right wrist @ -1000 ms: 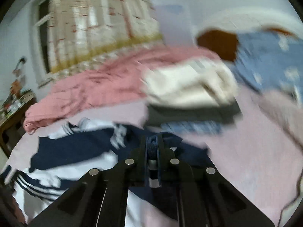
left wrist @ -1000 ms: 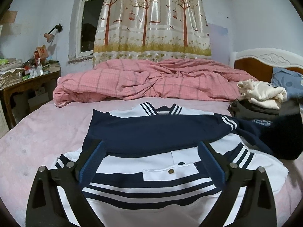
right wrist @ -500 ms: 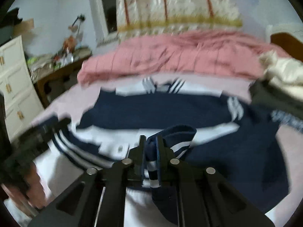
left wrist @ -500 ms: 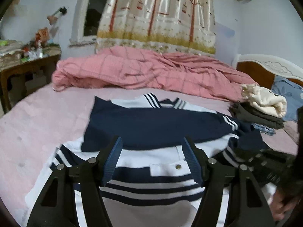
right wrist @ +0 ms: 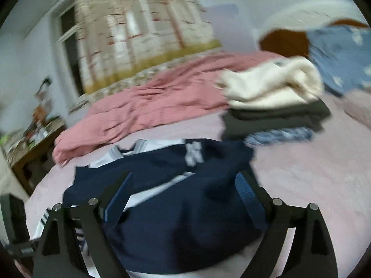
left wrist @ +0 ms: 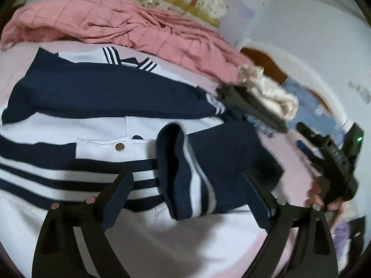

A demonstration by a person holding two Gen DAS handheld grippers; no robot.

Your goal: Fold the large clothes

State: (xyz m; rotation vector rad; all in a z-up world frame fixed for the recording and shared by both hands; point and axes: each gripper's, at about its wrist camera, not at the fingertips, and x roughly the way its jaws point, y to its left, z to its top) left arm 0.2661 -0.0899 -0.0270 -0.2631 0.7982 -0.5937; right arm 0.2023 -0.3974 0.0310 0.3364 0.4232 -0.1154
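The pink-sheeted bed [left wrist: 20, 53] carries everything. Along its far edge lies a rumpled pink checked quilt [left wrist: 129, 25], and near the headboard corner sits a stack of folded clothes topped by a cream fleece [right wrist: 273, 83].

The task's garment, a large navy-and-white striped jacket [left wrist: 97, 97], lies spread flat across the middle of the bed, collar toward the quilt. Its navy sleeve with white cuff stripes [left wrist: 185, 176] now rests folded inward over the white front panel, the cuff pointing toward the near edge.

Half a second ago the right gripper [right wrist: 183, 192] was clenched on that cuff, carrying it across; now its jaws stand released and spread wide above the navy fabric, holding nothing. The sleeve has therefore been laid down and let go, so the first sleeve fold looks finished.

The left gripper [left wrist: 185, 185] hovers over the cuff with its jaws likewise released and empty. The remaining folds of the body probably come next.
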